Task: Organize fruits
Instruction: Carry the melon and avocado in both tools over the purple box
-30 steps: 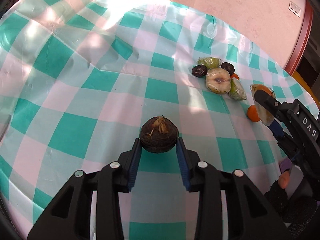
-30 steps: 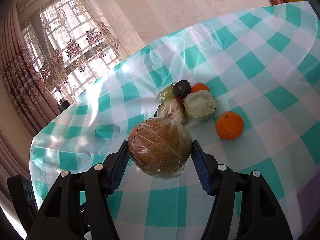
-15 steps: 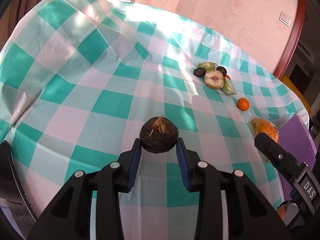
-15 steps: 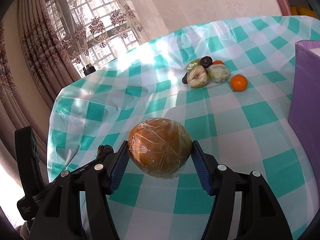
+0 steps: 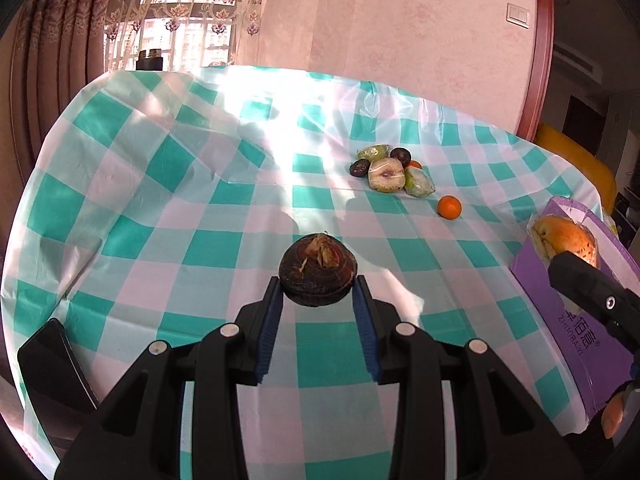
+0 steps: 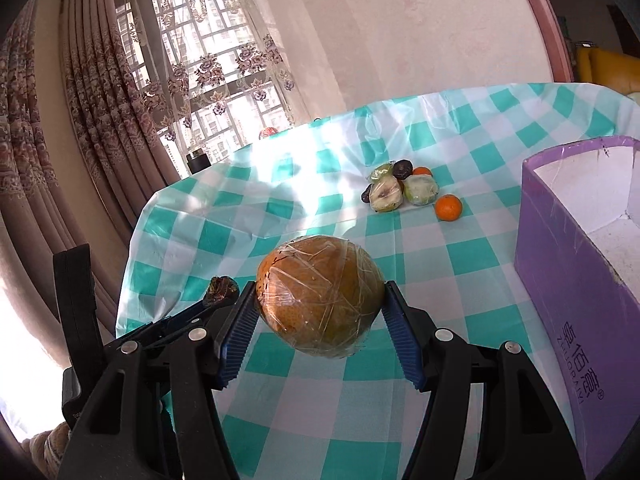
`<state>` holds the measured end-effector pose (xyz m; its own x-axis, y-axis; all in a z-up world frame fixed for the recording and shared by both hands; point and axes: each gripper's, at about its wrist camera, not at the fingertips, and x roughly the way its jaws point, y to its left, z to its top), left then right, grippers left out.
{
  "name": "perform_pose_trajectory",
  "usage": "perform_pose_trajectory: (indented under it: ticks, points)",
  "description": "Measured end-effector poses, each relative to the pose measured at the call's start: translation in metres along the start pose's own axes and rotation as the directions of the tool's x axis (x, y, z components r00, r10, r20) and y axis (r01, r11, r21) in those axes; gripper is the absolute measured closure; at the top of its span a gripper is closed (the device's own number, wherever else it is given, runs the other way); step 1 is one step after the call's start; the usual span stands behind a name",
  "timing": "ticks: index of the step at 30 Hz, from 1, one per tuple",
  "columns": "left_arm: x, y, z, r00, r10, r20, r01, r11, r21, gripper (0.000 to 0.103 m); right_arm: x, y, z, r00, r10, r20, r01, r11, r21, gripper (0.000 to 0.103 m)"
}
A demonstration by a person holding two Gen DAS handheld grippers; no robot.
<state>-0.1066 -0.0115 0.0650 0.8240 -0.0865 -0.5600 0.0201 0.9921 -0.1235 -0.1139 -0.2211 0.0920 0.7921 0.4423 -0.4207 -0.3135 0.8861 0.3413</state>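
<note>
My left gripper is shut on a dark brown round fruit and holds it above the checked tablecloth. My right gripper is shut on a large brown fruit wrapped in clear film; that fruit also shows in the left wrist view, beside the open purple box. A pile of fruits lies far across the table, with a loose orange next to it. The pile and the orange also show in the right wrist view.
The green-and-white checked tablecloth covers a round table. The purple box stands at the table's right edge. A dark chair back is at the near left edge. Curtains and a window are behind the table.
Both grippers have pulled back and risen from the fruit pile, each keeping its fruit. The pile now lies far off, and the purple box has come into view on the right.
</note>
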Motion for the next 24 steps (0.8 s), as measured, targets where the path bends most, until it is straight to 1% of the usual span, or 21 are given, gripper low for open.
perform_pose_trajectory:
  ticks: [4, 8, 11, 14, 16, 19, 21, 24]
  points:
    - [-0.019, -0.031, 0.008, 0.999, -0.025, 0.04, 0.022, 0.997, 0.075, 0.067, -0.031, -0.004, 0.015, 0.997, -0.066, 0.033, 0.066, 0.998, -0.013, 0.042]
    - [-0.032, -0.064, 0.014, 0.996, -0.066, 0.054, 0.057, 0.988, 0.145, 0.067, -0.057, -0.021, 0.03, 0.99, -0.135, 0.046, 0.134, 0.991, 0.009, 0.042]
    - [-0.039, -0.09, 0.018, 0.993, -0.105, 0.059, 0.092, 0.976, 0.196, 0.067, -0.077, -0.038, 0.041, 0.979, -0.197, 0.045, 0.197, 0.98, 0.016, 0.042]
    - [-0.042, -0.117, 0.024, 0.988, -0.146, 0.051, 0.131, 0.964, 0.233, 0.067, -0.092, -0.057, 0.051, 0.964, -0.265, 0.034, 0.265, 0.964, 0.005, 0.042]
    - [-0.042, -0.136, 0.028, 0.983, -0.18, 0.033, 0.166, 0.953, 0.253, 0.067, -0.1, -0.072, 0.058, 0.947, -0.32, 0.027, 0.32, 0.947, 0.001, 0.042]
    - [-0.042, -0.171, 0.033, 0.973, -0.229, 0.005, 0.217, 0.927, 0.308, 0.067, -0.107, -0.099, 0.07, 0.913, -0.407, -0.001, 0.407, 0.913, -0.013, 0.042]
    - [-0.041, -0.199, 0.034, 0.967, -0.256, -0.01, 0.243, 0.904, 0.352, 0.067, -0.105, -0.117, 0.077, 0.89, -0.455, -0.038, 0.454, 0.89, -0.037, 0.042]
    - [-0.038, -0.238, 0.035, 0.95, -0.306, -0.056, 0.302, 0.869, 0.392, 0.067, -0.093, -0.149, 0.085, 0.852, -0.51, -0.121, 0.503, 0.86, -0.083, 0.042]
